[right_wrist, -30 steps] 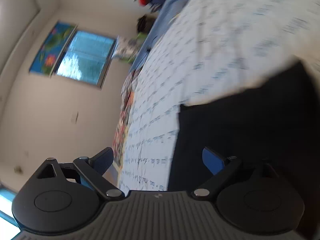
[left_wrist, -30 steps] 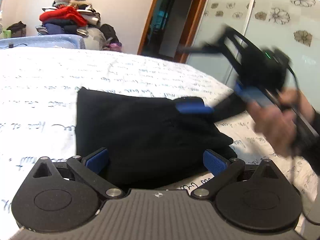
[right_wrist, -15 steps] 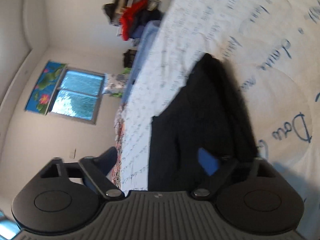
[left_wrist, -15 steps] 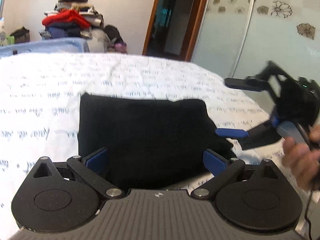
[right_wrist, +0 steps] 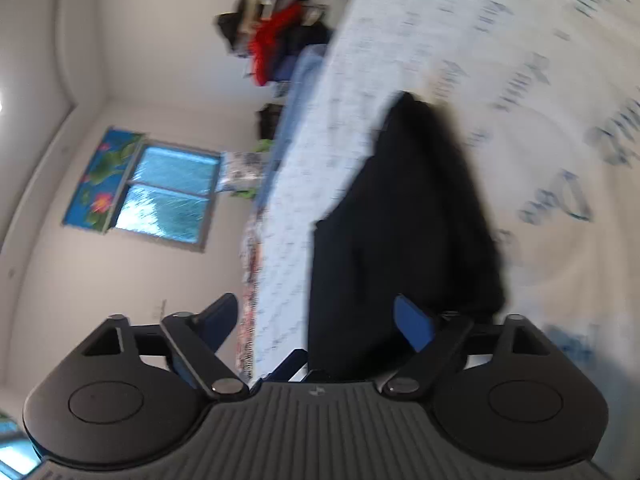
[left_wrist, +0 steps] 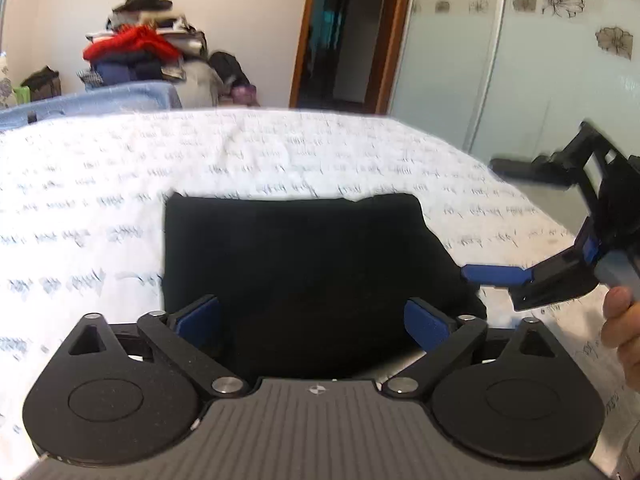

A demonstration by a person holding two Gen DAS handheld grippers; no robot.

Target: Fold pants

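Observation:
The black pants (left_wrist: pixel 296 256) lie folded into a thick rectangle on the white bed sheet with handwriting print (left_wrist: pixel 120 184). My left gripper (left_wrist: pixel 312 320) stands open over the pants' near edge, its blue pads wide apart and pressing on nothing. My right gripper (left_wrist: pixel 496 220) is open at the pants' right side, turned on its side, with its lower blue finger (left_wrist: pixel 492 274) near the cloth's right edge. In the right wrist view the pants (right_wrist: pixel 408 220) stretch away ahead of the open right gripper (right_wrist: pixel 316 324) across the sheet (right_wrist: pixel 520 80). Nothing is held.
A person's hand (left_wrist: pixel 624 320) holds the right gripper at the bed's right edge. A pile of clothes (left_wrist: pixel 140 52) and a blue blanket (left_wrist: pixel 100 100) sit behind the bed. A doorway (left_wrist: pixel 332 32) and flowered glass doors (left_wrist: pixel 520 60) stand at the back right. A window (right_wrist: pixel 168 192) is on the far wall.
The right gripper drew back from over the pants to their right edge and sank lower. The pants now lie flat and squared. The left gripper stayed open and lifted slightly.

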